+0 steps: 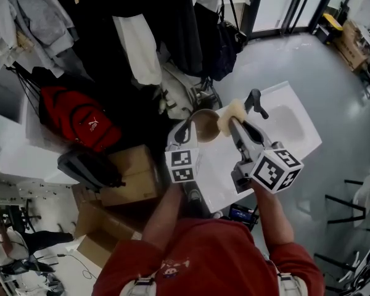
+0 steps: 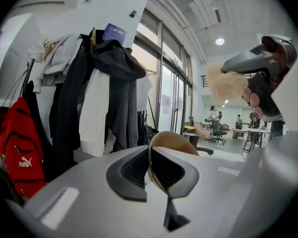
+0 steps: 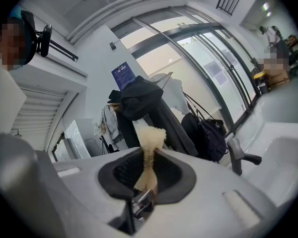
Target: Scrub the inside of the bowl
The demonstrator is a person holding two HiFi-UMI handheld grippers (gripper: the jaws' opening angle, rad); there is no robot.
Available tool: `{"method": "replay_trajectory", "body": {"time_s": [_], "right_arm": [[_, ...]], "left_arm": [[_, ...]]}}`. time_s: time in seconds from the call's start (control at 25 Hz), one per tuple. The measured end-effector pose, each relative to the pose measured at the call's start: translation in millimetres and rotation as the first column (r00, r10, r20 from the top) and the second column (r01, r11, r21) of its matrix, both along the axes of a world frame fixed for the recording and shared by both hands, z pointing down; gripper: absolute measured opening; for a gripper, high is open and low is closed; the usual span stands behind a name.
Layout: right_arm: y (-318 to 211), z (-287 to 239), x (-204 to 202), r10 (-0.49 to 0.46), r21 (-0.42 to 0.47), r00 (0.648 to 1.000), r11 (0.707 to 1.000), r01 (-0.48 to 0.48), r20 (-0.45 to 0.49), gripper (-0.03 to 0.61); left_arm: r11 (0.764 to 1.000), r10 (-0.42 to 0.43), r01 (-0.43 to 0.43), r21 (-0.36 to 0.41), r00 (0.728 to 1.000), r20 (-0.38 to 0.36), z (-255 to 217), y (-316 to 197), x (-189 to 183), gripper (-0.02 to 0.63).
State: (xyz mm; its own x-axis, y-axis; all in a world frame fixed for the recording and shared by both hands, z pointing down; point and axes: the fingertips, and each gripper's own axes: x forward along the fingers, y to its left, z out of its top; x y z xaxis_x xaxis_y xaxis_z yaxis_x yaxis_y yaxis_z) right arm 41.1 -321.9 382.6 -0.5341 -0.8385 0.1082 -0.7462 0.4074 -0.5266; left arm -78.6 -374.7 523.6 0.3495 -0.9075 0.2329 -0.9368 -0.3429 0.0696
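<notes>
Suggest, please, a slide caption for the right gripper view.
Right gripper clamped on a pale yellow fibrous sponge, grey faucet lever and white sink beyond.

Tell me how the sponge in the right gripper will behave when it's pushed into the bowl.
The sponge is probably soft: the right gripper pinches it to a thin waist, and it flares above. It likely weighs little, since it stands upright from that pinch. Against the bowl it should squash and bend rather than scrape.
</notes>
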Motion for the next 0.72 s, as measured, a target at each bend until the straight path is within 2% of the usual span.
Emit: {"method": "replay_trajectory", "body": {"time_s": [0.36, 0.72], "right_arm": [[-15, 26, 3, 0.012, -0.056, 1.000, 0.998, -0.012, -0.012, 0.051], [-23, 39, 7, 0.024, -0.089, 1.000, 0.996, -0.025, -0.013, 0.051]], "left_arm": [[0.986, -0.023, 0.021, -0.163, 1.000, -0.007, 71, -13, -6, 0.023], [0.952, -0.038, 0.041, -0.302, 0.999, 0.015, 126, -12, -11, 0.025]]}}
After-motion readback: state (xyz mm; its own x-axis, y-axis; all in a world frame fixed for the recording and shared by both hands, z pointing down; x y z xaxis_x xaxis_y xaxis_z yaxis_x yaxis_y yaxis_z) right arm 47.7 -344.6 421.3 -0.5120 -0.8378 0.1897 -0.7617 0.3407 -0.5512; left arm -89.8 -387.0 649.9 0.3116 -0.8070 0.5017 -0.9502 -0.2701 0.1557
